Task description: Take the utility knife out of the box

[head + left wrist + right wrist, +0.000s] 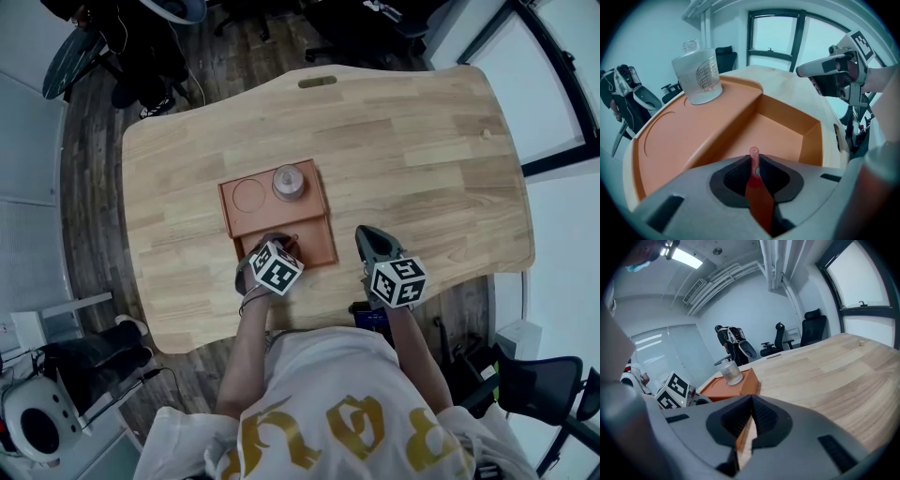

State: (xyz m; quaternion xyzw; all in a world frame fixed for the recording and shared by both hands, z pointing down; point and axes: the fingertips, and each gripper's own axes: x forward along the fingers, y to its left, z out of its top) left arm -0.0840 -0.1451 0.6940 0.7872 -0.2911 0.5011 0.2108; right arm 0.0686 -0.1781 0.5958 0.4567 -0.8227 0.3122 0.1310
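One utility knife (758,197) clamped in left gripper (754,158), long axis along jaws, pointed toward one box (787,129). Right gripper (751,400) closed, empty.

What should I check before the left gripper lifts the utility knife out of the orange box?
1. Fingers of the left gripper press on the utility knife: ok.
2. That knife is lifted off the floor of the box: cannot tell.
3. The blade is retracted: cannot tell.
4. The bottle is upright, apart from the lift path: ok.
5. The right gripper is shut, empty and outside the box: ok.
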